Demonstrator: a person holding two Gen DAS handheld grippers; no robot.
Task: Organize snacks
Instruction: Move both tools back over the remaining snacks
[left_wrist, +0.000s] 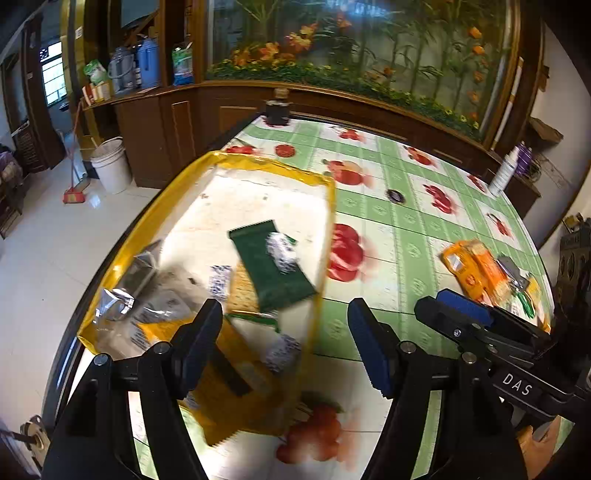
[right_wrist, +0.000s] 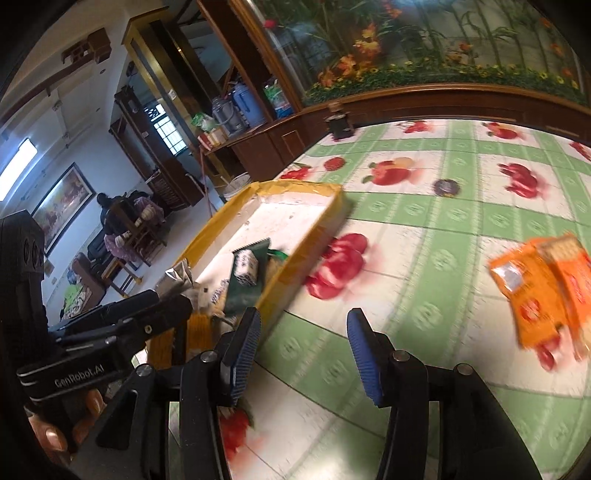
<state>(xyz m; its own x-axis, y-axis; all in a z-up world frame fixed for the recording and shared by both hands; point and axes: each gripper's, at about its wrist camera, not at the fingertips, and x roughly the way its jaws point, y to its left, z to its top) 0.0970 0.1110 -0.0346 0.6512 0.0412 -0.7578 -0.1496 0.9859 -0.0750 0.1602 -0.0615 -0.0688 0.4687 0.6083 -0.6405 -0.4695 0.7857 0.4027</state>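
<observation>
Loose snack packets waiting to join those already in the tray

The orange foil-and-plastic snack packets (right_wrist: 543, 291), right of frame on the table, look light, soft and crinkly, likely slippery; a pinch across a flat sealed edge seems safest, gently, as the crackers inside may break. The shallow yellow-taped white tray (left_wrist: 155, 218), centre-left, already holds a dark green wrapper (left_wrist: 273, 266) and other packets. The left gripper (left_wrist: 284, 325) and the right gripper (right_wrist: 303, 332) both hang with jaws apart and nothing between them. The glossy green-checked fruit-print tablecloth (right_wrist: 424, 229) looks slick. Wooden cabinets (left_wrist: 166, 122) and a flower mural (left_wrist: 351, 48) fill the upper frame.
</observation>
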